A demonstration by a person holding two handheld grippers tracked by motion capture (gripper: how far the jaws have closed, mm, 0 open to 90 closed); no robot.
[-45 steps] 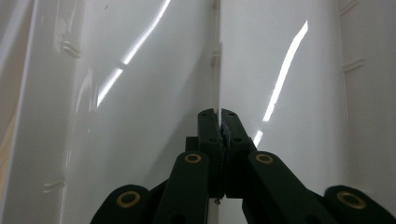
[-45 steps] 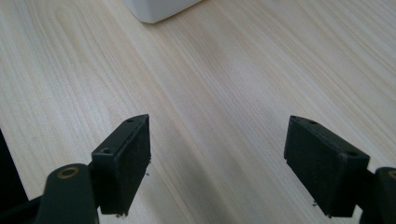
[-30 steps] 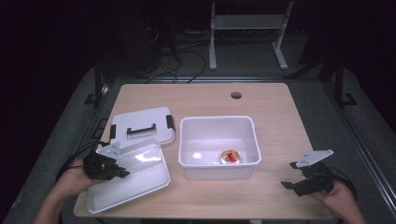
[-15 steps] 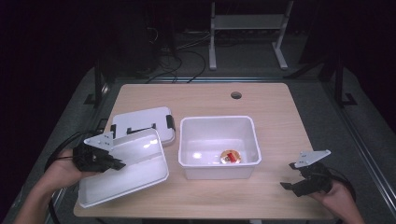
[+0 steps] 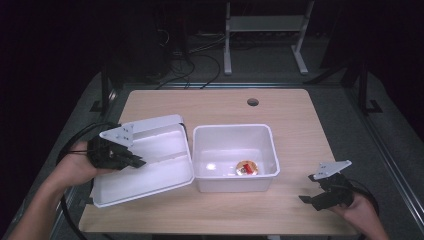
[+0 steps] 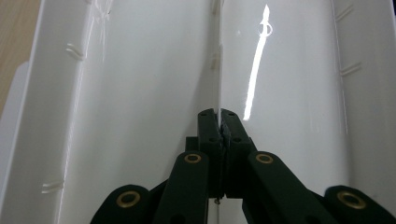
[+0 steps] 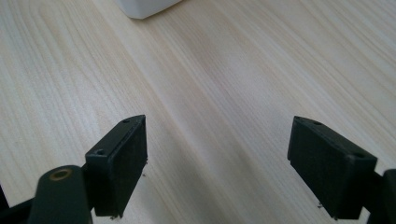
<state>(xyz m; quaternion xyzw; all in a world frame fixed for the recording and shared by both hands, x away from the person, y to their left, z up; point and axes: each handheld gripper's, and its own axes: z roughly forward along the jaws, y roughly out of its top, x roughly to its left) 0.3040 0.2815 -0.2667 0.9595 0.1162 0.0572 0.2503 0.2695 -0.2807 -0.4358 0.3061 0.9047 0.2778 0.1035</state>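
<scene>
**Lid comes up off the table toward the open bin**

Lifted and tilted since a second ago, the white lid [image 5: 150,160] now hangs at the left of the high view, its far edge raised and its near corner low over the table's front edge. Nearest to me, at the lower right of that view, the right gripper [image 5: 320,196] sits low over the bare wooden table [image 5: 280,210]; its jaws have just been opening and stand apart with nothing between them, as the right gripper view shows plainly [image 7: 217,163]. At the lower left, the left gripper [image 5: 131,161] is clamped on the lid's rim; in the left gripper view its jaws [image 6: 218,122] are pressed together on a thin white edge.

Just beyond, at mid-frame, the white plastic bin [image 5: 235,156] stands open, the lid's right edge close beside its left wall. A small round item with red on it [image 5: 245,167] lies on the bin's floor toward the lower right corner.

Farther back, the tabletop is bare save for a cable hole [image 5: 252,102].

The lid looks bound for the bin, I'd say. To do it well, keep the pinch firm, since a one-edge hold lets a broad lid swing; level it above the bin, square its corners to the rim, then lower it. The free gripper could steady the bin or press the far side down.
</scene>
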